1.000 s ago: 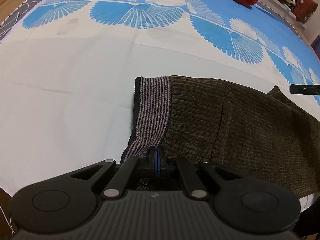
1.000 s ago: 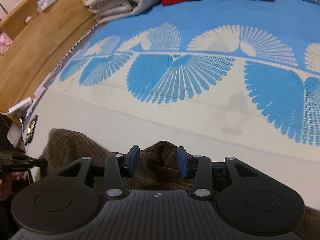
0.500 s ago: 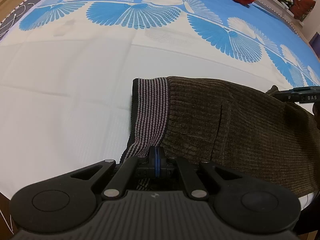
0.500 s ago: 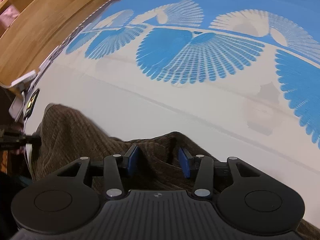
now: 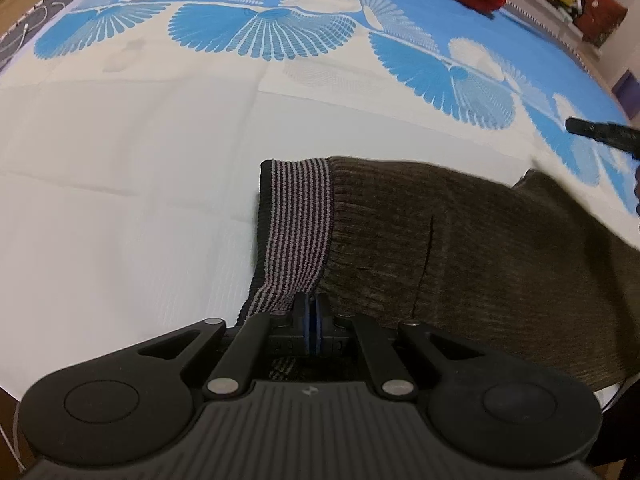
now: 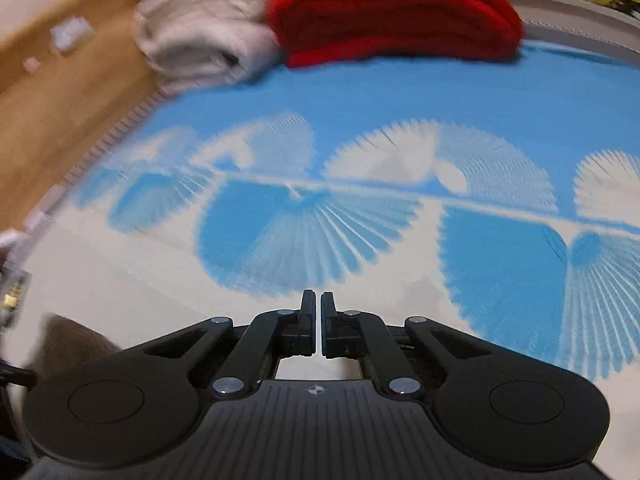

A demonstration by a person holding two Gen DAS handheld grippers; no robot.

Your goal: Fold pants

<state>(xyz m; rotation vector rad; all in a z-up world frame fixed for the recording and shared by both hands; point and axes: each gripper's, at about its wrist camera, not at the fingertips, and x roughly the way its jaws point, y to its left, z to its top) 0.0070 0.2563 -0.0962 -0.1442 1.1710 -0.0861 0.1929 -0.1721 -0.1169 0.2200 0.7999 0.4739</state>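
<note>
Change since the earlier frames: the right gripper (image 6: pixel 318 320), which stood half open over a raised fold of the pants, now has its jaws drawn together with only a thin slit between them and nothing in it; bedsheet shows under it where brown cloth was. The left wrist view is almost unchanged.

Pants (image 5: pixel 460 248): dark brown corduroy, lying flat on the white part of the bedsheet (image 5: pixel 120 208), striped waistband (image 5: pixel 294 232) at their left end, legs running off to the right.

Left gripper (image 5: pixel 311 318): jaws closed, pinching the near edge of the pants where the waistband meets the corduroy.

Right gripper relative to the pants: apart from them; a blurred brown corner shows at its lower left. From the left wrist view it appears as a dark bar (image 5: pixel 600 132) above the pants' far right end.

Beyond the pants on the bed: red blanket (image 6: pixel 392 16), white folded towels (image 6: pixel 200 36).
</note>
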